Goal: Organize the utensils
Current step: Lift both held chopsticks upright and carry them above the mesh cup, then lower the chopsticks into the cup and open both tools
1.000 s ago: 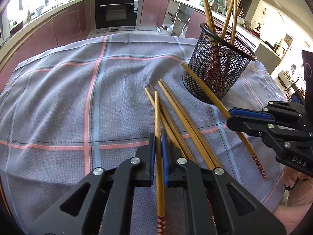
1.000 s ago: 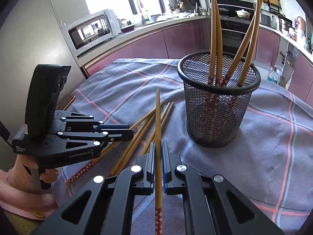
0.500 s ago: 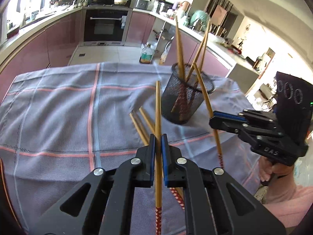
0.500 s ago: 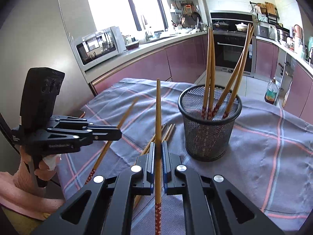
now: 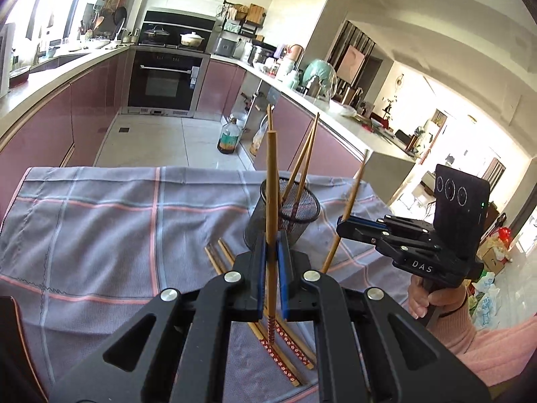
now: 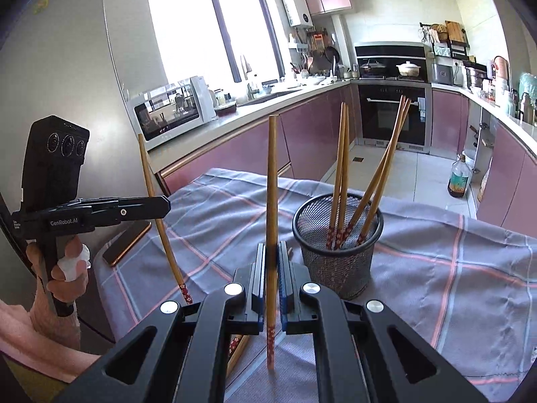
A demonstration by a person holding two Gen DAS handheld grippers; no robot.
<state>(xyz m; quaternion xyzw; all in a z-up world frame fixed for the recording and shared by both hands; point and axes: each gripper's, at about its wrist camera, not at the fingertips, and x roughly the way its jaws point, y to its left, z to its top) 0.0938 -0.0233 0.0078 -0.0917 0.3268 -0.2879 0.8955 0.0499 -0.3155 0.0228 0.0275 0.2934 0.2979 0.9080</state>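
Both grippers — left gripper (image 5: 272,268) and right gripper (image 6: 272,275) — each clamp one chopstick (image 5: 271,201) upright above the cloth (image 5: 100,228), four already in the mesh holder (image 6: 337,252), a few chopsticks on the cloth (image 5: 218,258) left.

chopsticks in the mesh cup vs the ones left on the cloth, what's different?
The cup chopsticks stand steeply in the mesh cup, patterned red ends down; the loose chopsticks lie flat on the cloth.

The cup chopsticks lean apart in two pairs against the rim; the loose chopsticks lie roughly parallel, close together.

Both sets are the same tan sticks with red patterned ends. Each tongs, left and right, grips one more.
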